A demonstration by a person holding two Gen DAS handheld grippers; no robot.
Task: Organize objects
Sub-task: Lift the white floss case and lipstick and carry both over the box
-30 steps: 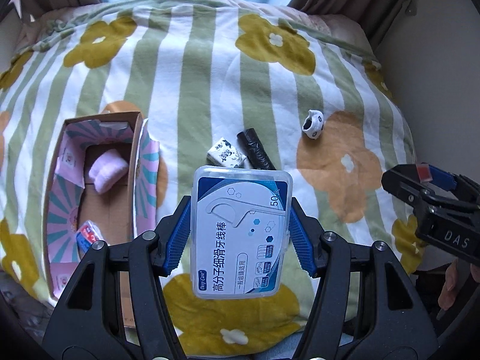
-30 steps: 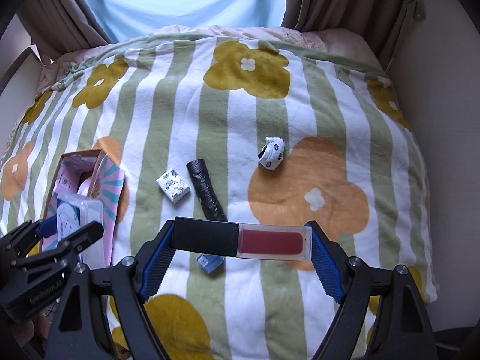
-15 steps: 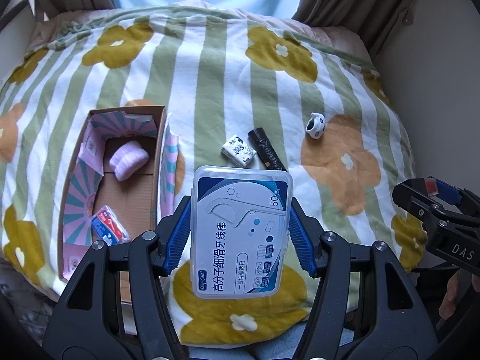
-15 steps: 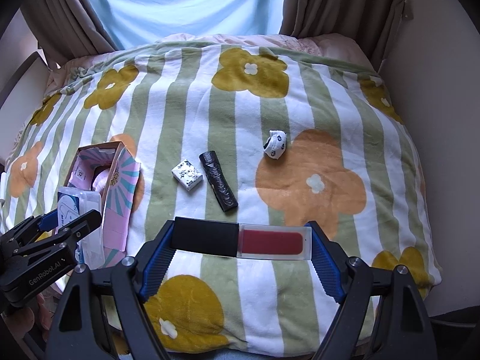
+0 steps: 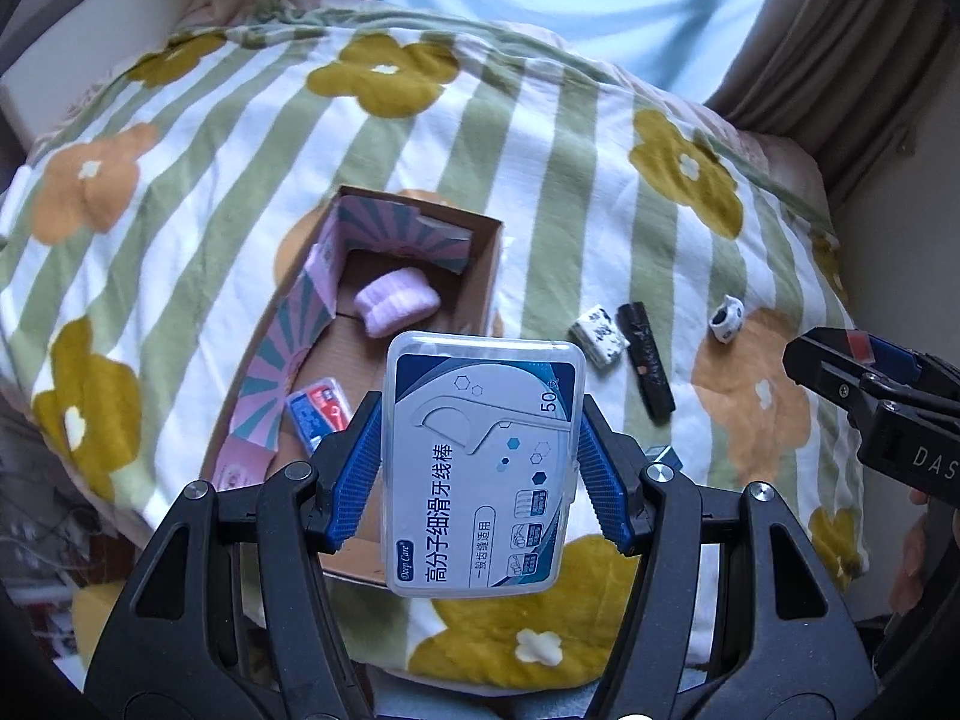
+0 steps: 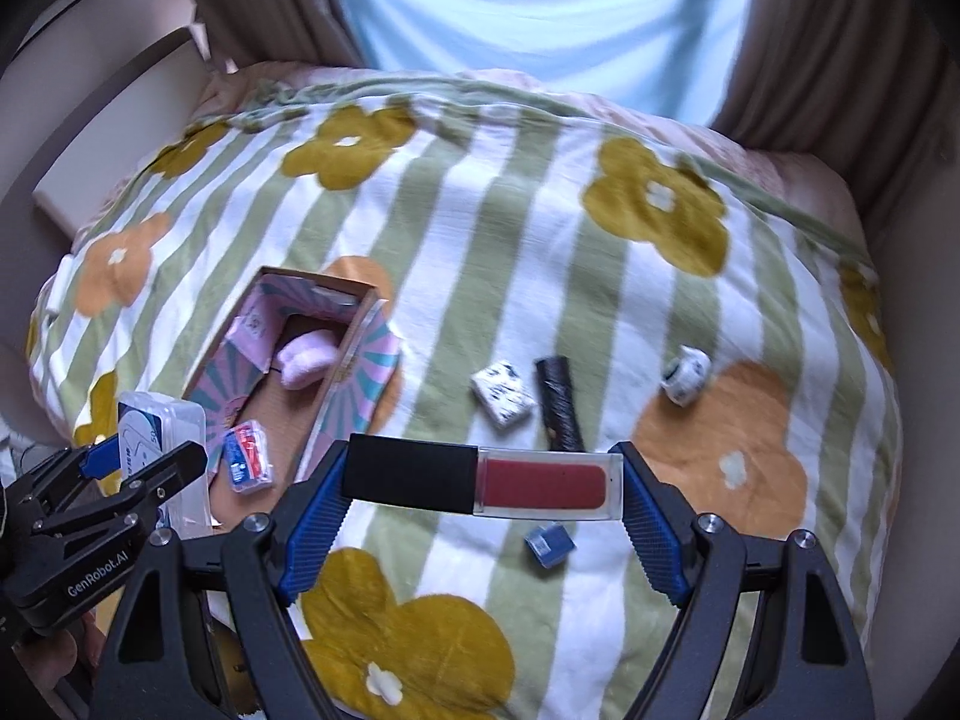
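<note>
My left gripper (image 5: 483,468) is shut on a clear dental floss pick box (image 5: 480,462), held above the near end of an open cardboard box (image 5: 480,276). My right gripper (image 6: 483,492) is shut on a red lip gloss tube (image 6: 543,483) with a black cap, held crosswise above the blanket. The cardboard box (image 6: 354,354) holds a pink plush item (image 5: 396,303) and a small red and blue packet (image 5: 318,411). The left gripper with its floss box also shows in the right wrist view (image 6: 144,456).
On the striped flower blanket (image 6: 480,228) lie a white patterned packet (image 6: 503,393), a black roll (image 6: 559,402), a small black and white object (image 6: 687,373) and a small blue box (image 6: 549,545). Curtains and a wall stand at the right.
Both grippers have swung to the left with their objects still held. The cardboard box now sits nearer the middle of both views, under the floss box.
</note>
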